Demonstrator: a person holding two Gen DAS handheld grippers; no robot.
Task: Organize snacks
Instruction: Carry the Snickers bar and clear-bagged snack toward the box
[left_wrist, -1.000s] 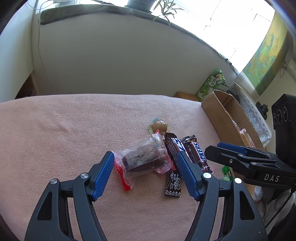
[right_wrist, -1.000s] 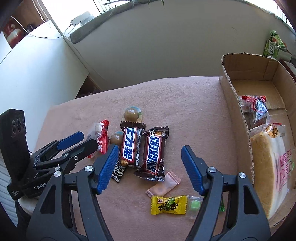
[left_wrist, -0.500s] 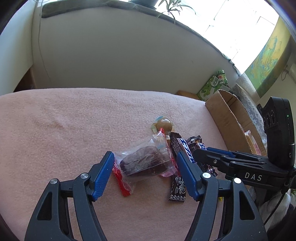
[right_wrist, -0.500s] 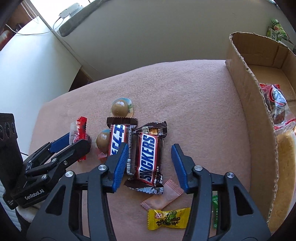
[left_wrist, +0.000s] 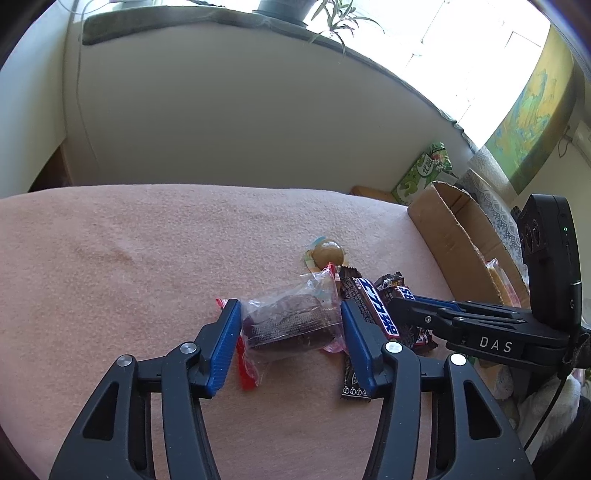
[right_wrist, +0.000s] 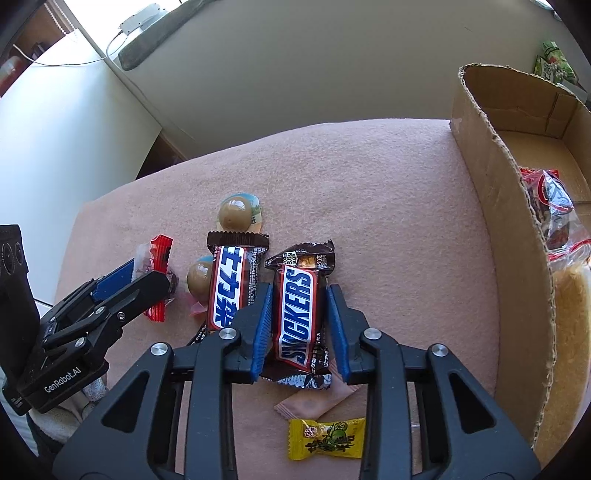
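Snacks lie in a cluster on a pink blanket (right_wrist: 388, 192). My left gripper (left_wrist: 290, 328) has closed onto a clear packet with a dark cake (left_wrist: 288, 323) and red ends; both pads touch it. It also shows in the right wrist view (right_wrist: 122, 286). My right gripper (right_wrist: 300, 321) is shut on a Snickers bar (right_wrist: 299, 314), pads against both its sides. A brown bar with a blue-white label (right_wrist: 231, 286) lies just left of it. Two round brown sweets (right_wrist: 236, 214) (right_wrist: 199, 278) lie nearby.
An open cardboard box (right_wrist: 495, 192) stands at the right, holding a bread loaf (right_wrist: 569, 332) and a red-and-clear snack bag (right_wrist: 554, 206). A pink sachet (right_wrist: 314, 400) and a yellow candy (right_wrist: 327, 437) lie near my right gripper. A wall rises behind the blanket.
Both grippers moved forward and closed: the left onto the cake packet, the right from wide open onto the Snickers bar.
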